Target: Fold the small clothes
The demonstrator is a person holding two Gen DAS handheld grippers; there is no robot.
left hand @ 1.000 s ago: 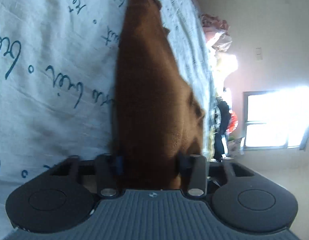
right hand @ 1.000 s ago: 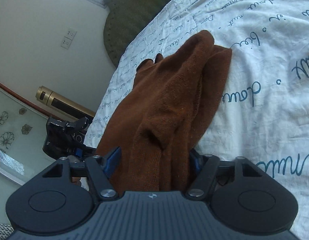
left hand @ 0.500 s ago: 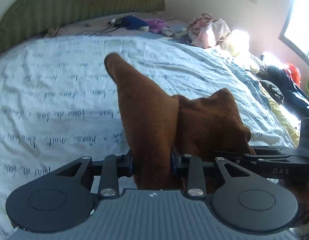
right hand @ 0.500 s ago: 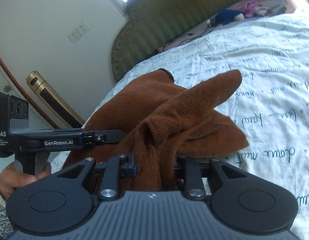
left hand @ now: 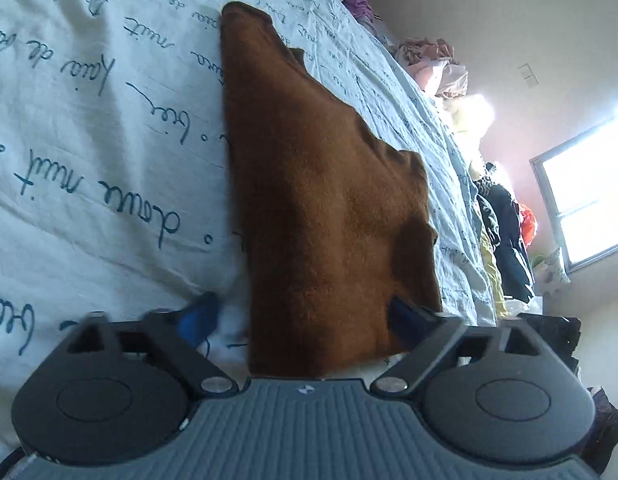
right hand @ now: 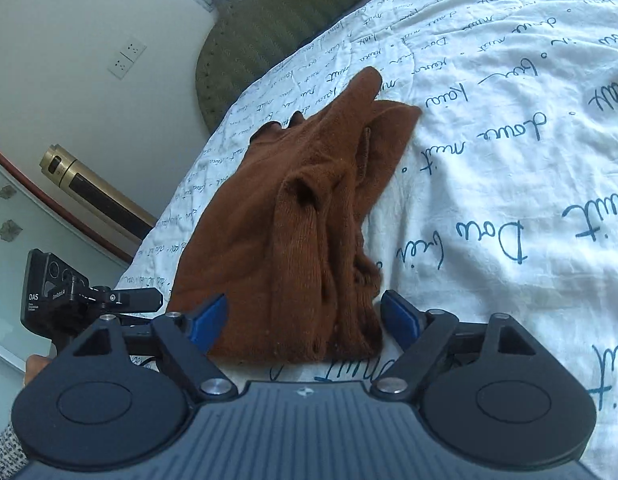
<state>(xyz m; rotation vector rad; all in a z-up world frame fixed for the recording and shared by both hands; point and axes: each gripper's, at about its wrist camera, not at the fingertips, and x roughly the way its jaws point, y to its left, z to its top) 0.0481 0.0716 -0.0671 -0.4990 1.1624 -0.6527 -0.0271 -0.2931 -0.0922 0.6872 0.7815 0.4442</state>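
White bed sheet (left hand: 89,128) printed with blue cursive script. Olive green padded headboard (right hand: 265,20) against a pale wall with a white socket plate (right hand: 127,61). Bright window (left hand: 589,204) at right, glare washing the wall. Heaped clothes (left hand: 437,66) along the bed's far edge.

Left claw (left hand: 305,316), ribbed grey housing, two round black discs, black linkage arms, silver pivot screws, blue finger pads (left hand: 199,316), right claw (right hand: 305,320) alike, bare skin and speckled sleeve (right hand: 5,448) at lower left
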